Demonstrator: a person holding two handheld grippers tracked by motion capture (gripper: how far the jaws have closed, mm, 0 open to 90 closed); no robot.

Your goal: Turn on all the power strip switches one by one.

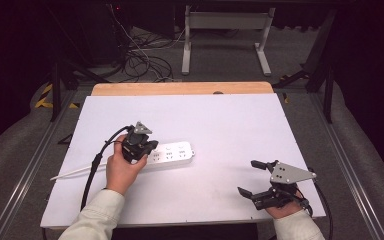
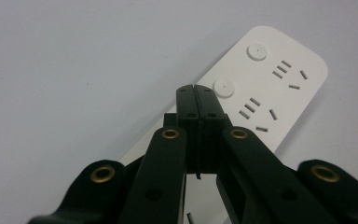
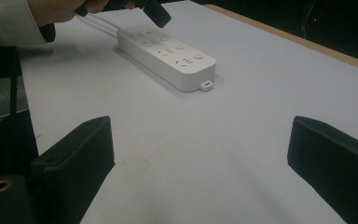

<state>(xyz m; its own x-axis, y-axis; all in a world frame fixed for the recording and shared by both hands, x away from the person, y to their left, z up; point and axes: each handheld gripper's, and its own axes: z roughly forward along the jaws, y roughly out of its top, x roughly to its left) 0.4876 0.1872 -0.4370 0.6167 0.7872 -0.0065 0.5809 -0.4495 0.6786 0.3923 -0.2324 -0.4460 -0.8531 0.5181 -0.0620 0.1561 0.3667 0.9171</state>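
Power strip (image 1: 172, 152), smooth white rounded-corner slab, round buttons (image 2: 223, 87)

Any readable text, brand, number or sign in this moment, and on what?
None can be read.
Power strip: bare white top with slots and round buttons, no print seen.
Grey plate on the right gripper: holes, no lettering.
Yellow-black hazard stripes on the floor: a pattern, no words.

Power strip (image 1: 171, 153) lying left of centre on the table (image 1: 230, 120), its cord (image 1: 75, 171) trailing left, left gripper (image 1: 141, 150) over the strip's left part, right gripper (image 1: 254, 178) well apart near the front right corner
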